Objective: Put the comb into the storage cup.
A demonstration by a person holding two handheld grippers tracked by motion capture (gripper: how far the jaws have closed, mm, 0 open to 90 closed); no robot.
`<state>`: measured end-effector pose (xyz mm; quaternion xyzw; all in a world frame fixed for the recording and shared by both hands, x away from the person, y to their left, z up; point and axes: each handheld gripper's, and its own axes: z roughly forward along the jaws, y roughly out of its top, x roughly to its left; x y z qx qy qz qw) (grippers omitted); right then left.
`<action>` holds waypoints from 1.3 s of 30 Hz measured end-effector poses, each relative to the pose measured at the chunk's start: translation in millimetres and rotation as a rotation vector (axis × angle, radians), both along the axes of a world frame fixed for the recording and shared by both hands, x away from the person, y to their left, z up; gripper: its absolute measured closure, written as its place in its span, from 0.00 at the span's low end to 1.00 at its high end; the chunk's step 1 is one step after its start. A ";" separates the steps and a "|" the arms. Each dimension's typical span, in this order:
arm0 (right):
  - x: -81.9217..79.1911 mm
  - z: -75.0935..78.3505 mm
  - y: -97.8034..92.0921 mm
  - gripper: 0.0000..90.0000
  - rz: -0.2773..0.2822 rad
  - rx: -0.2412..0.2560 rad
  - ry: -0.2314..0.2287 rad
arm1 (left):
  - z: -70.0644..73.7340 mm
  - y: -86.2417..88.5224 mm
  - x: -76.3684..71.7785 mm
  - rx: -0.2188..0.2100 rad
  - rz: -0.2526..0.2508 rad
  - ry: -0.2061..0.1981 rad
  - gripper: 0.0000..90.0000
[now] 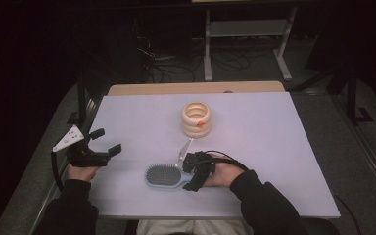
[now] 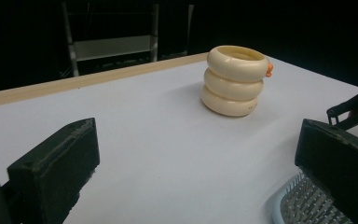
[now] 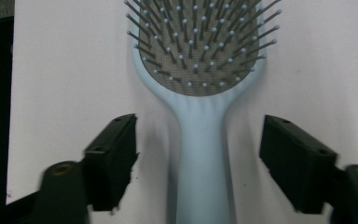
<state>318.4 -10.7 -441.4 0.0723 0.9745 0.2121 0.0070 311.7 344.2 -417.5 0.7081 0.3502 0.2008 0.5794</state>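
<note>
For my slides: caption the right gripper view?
Open right claw straddles the light-blue hairbrush handle on the white table, jaws not touching.

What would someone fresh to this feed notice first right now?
Probably the light-blue hairbrush lying bristles-up near the table's front edge, its handle straddled by the open right gripper, not yet clamped. Next, the cream ring-stacked holder standing upright farther back, mid-table, with a small orange spot on its side. The left gripper hangs open at the table's left edge.

We're seeing dark sleeves (image 1: 267,203), black blocky grippers trailing black cables, and a grey three-cornered plate (image 1: 69,137) topping the left gripper (image 1: 105,140).
</note>
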 end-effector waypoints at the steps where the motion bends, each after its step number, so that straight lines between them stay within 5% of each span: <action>1: 0.0 -0.6 0.3 0.39 0.000 -0.002 -0.002 | 0.0 0.0 -0.1 0.000 0.000 0.000 0.00; 19: -4.3 1.7 11.1 0.74 0.009 -0.080 -0.035 | 0.3 0.7 -0.9 -0.012 0.002 -0.002 0.00; 39: 2.0 6.9 4.9 0.76 -0.001 -0.035 -0.025 | 0.5 1.2 -1.2 -0.018 0.001 -0.003 0.00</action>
